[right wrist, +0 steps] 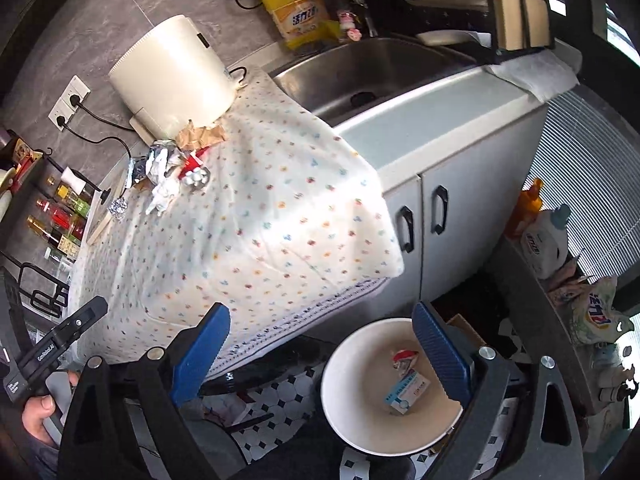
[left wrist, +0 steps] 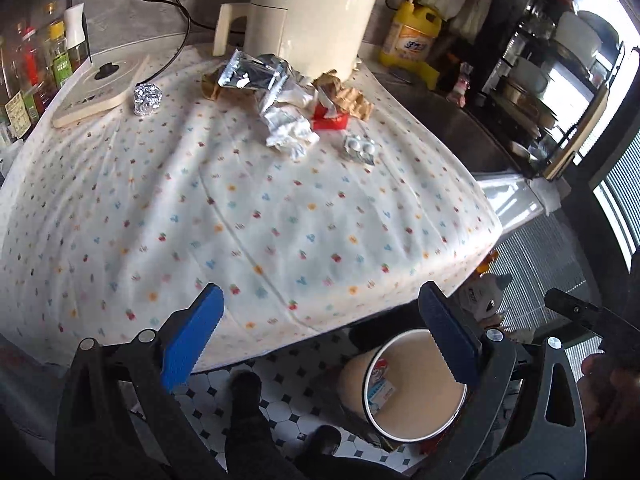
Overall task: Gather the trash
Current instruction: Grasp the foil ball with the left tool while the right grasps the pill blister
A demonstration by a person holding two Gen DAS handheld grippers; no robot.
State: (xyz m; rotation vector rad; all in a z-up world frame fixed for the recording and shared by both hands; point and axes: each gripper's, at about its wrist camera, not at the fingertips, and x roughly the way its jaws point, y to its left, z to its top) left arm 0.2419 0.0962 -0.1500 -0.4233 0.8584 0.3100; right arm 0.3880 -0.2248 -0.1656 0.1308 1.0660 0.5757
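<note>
Counter [right wrist: 460, 128]: white, cupboard doors below, draped with a dotted cloth [left wrist: 248, 208].
Sink [right wrist: 360, 76]: steel, just beside the cloth's far edge.
Appliance [left wrist: 312, 12]: cream, upright at the back of the cloth, touching the trash heap.
Bin [right wrist: 360, 364]: round, white inside, on the tiled floor below the counter's front edge; holds a small box [right wrist: 406, 394] and a red-and-white wrapper [right wrist: 404, 358].
Trash heap [left wrist: 280, 92]: well back on the cloth, against the appliance; silver pouch [left wrist: 250, 74], brown paper [left wrist: 348, 98], crumpled white wrappers [left wrist: 290, 128], red piece [left wrist: 330, 120].
Blister pack [left wrist: 360, 148]: on the cloth just in front of the heap.
Foil ball [left wrist: 147, 98]: apart from the heap, beside a flat cream board [left wrist: 100, 88].
Detergent bottle [left wrist: 410, 30]: yellow, behind the sink.
Left gripper [left wrist: 320, 340]: blue pads wide apart, empty, over the cloth's near edge and the bin.
Right gripper [right wrist: 324, 352]: blue pads wide apart, nothing between them, above the bin.
</note>
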